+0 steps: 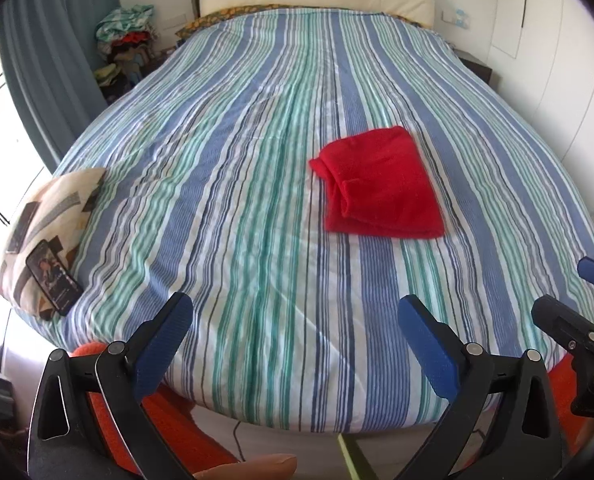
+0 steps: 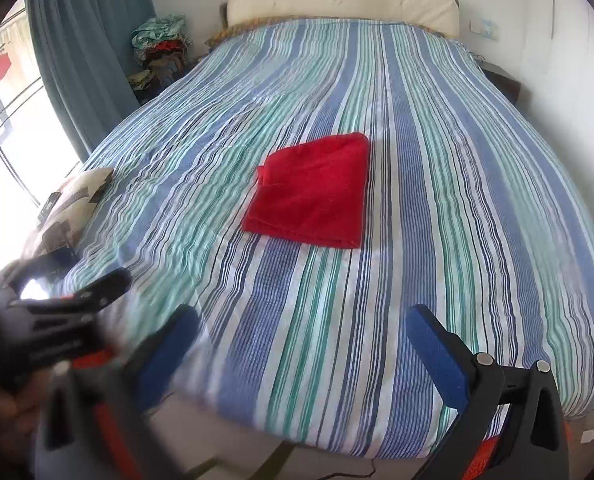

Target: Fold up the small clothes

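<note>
From my left wrist camera, my left gripper hangs released, jaws wide apart, above the foot edge of the bed. The red garment lies folded on the striped cover, toward the bed's right side, about halfway up. Only this view shows a phone resting on a patterned pillow at the bed's left edge, and my right gripper's fingers at the frame's right

From my right wrist camera, my right gripper is likewise spread and empty near the foot edge. The folded garment sits mid-bed. My left gripper appears blurred at left, hiding the phone
</note>
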Tool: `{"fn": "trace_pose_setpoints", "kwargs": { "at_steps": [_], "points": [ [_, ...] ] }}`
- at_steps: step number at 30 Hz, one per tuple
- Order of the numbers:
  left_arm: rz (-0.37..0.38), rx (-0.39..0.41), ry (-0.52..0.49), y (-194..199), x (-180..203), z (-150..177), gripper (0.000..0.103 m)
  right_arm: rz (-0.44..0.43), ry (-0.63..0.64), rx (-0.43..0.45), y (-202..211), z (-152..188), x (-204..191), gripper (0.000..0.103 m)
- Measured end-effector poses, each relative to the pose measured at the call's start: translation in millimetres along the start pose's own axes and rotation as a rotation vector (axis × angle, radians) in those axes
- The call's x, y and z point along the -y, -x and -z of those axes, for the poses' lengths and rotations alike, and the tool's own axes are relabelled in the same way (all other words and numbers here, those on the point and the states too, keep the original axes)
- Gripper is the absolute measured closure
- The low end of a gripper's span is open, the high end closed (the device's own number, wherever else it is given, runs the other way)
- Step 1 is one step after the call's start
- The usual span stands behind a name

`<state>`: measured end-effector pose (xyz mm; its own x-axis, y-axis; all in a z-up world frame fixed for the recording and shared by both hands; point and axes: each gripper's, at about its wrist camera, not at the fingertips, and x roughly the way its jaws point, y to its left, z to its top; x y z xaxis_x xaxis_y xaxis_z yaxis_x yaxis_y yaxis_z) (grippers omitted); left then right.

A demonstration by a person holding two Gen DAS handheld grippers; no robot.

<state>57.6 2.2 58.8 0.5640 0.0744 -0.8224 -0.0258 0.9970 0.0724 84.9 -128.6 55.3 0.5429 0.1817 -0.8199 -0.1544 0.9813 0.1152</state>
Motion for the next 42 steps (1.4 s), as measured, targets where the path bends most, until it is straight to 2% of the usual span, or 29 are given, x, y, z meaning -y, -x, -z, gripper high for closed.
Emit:
{"fn": "trace_pose_setpoints", "kwargs": {
  "at_steps": [4,8,14,42],
  "points": [
    [-0.02,0.001,-0.006,3,1,-4,0.001,0.01,0.017,0.001,6,-5,-3,0.0],
    [-0.007,-0.009,-0.011,4,1,-4,0.001,0.025,0.035,0.004,11,-7,-7,0.001],
    [-0.041,0.001,-0.04,7,4,-4,0.001,0.032,0.043,0.001,12,-7,-9,0.0],
    [-0.033,-0.006,-0.058,2,10,-6,0.001,0.109,0.029,-0.01,14,-13,-12,0.001]
  ]
}}
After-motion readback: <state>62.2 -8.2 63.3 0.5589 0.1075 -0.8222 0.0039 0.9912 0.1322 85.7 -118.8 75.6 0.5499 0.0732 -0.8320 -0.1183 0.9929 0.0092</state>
